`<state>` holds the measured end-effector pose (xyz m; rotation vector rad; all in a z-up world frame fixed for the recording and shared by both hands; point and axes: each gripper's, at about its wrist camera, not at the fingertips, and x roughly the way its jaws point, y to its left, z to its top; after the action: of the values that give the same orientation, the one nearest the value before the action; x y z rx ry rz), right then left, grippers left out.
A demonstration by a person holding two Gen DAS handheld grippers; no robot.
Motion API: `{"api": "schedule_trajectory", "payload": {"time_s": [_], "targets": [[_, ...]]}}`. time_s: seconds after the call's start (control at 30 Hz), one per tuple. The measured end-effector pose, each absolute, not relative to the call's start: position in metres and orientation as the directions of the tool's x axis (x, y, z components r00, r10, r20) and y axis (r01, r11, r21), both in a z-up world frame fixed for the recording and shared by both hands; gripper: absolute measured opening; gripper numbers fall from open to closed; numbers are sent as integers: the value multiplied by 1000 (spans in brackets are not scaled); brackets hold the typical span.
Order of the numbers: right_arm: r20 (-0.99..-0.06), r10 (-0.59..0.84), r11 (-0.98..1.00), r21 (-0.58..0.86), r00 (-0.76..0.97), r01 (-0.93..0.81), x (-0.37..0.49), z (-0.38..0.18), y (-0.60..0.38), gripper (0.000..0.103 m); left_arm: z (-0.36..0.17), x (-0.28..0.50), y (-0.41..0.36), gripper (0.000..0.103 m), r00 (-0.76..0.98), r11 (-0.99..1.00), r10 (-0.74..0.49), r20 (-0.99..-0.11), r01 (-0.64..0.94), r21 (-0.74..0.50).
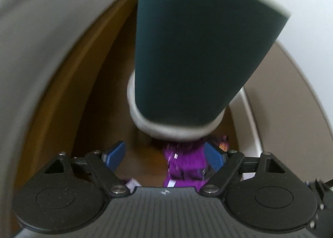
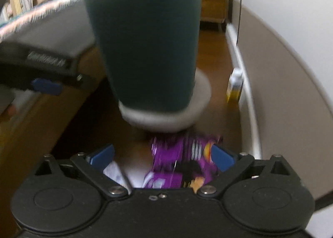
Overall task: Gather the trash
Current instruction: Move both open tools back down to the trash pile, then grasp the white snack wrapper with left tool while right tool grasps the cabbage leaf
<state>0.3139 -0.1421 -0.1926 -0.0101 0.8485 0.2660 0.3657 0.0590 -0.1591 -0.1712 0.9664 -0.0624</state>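
A dark teal paper cup (image 1: 187, 54) with a white lid lies on the wooden floor, lid end toward me; it also shows in the right wrist view (image 2: 149, 50). A crumpled purple snack wrapper (image 1: 185, 163) lies just in front of the lid, and in the right wrist view (image 2: 177, 160) with white paper (image 2: 116, 172) beside it. My left gripper (image 1: 165, 157) is open, its right pad (image 1: 213, 156) against the wrapper. My right gripper (image 2: 162, 157) is open above the wrapper. The left gripper also shows at the left of the right wrist view (image 2: 46, 87).
A grey bed or sofa edge (image 1: 41, 50) runs along the left. A white wall and baseboard (image 2: 245, 83) run along the right. A small yellow and white bottle (image 2: 235, 85) stands by the baseboard. A wooden cabinet (image 2: 213, 2) stands far back.
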Motion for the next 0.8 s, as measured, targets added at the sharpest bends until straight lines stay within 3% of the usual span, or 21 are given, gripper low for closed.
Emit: {"api": "schedule_trajectory", "payload": {"time_s": [0.47,0.8], "targets": [[-920,230,946,134,318,-295,265,-331,-114,98,-350,375,69,83,196,981,-145,-970,-96,-167],[-964,247,944,217,96,-247,253,-403,-102,85,-409,384,79,83,104,955,-220,-970,-181,-236]]}}
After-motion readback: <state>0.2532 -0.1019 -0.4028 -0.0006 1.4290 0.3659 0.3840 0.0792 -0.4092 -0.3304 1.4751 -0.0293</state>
